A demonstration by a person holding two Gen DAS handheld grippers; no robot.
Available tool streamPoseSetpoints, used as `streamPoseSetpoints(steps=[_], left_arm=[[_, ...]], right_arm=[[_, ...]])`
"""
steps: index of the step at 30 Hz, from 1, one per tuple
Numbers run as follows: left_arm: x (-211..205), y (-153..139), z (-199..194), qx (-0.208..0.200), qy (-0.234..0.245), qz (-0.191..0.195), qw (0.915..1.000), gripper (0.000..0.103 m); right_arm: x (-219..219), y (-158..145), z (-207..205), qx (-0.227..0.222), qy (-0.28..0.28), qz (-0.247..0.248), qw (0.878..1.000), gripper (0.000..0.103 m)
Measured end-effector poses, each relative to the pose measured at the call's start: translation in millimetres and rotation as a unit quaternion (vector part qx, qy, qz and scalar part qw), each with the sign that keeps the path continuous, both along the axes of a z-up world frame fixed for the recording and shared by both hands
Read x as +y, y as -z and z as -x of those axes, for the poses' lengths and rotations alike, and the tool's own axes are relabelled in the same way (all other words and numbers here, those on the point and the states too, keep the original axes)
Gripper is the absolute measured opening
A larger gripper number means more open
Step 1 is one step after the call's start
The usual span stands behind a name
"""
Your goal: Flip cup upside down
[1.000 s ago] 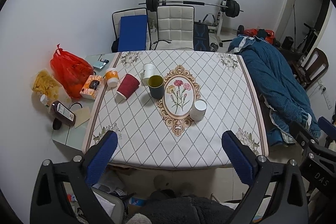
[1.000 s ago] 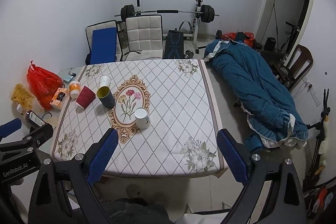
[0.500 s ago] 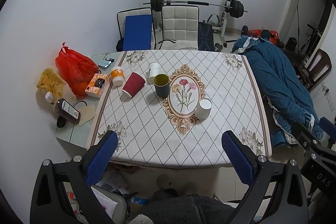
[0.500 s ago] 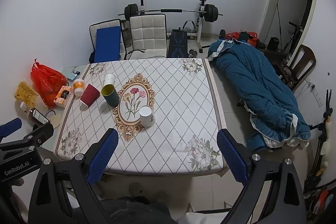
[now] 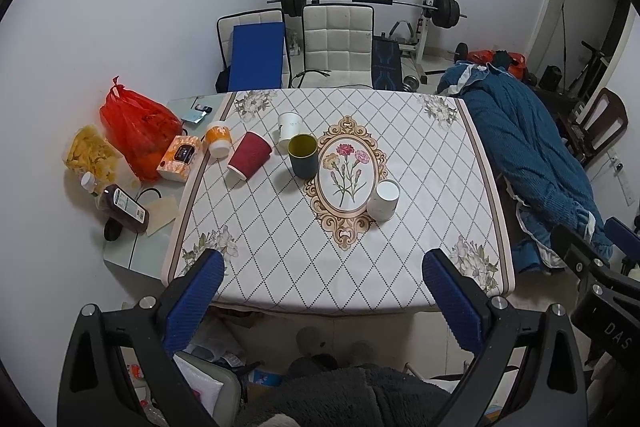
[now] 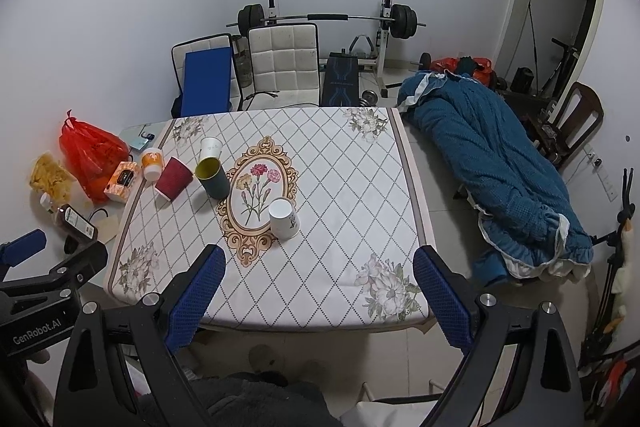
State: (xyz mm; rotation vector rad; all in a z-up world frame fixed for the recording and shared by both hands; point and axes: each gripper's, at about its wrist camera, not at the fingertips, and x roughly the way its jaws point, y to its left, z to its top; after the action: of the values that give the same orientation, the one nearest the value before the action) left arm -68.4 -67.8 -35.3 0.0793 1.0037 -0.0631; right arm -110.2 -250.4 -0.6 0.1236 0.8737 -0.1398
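Left tool (image 5: 318, 293) released, right tool (image 6: 316, 291) released; white cup (image 6: 283, 219) on table (image 6: 340, 291)

Your left wrist camera looks down from above the table's (image 5: 336, 267) near edge, facing the far wall with the barbell rack (image 5: 368, 3). Your right wrist camera sits higher and further right, facing the same way, taking in more floor and the blue blanket (image 6: 492, 179). Both share the whole tablecloth, cups and chairs, from well back.
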Motion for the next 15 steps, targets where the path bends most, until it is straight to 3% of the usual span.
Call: streamPoseSetpoints(steps=[15], left_arm=[[0.3,-0.2,-1.6,0.002,0.001,-0.001,1.0000,0.102]], right_arm=[[-1.4,4.6,-3.6,0.006,-0.002,-0.010,1.000,0.097]])
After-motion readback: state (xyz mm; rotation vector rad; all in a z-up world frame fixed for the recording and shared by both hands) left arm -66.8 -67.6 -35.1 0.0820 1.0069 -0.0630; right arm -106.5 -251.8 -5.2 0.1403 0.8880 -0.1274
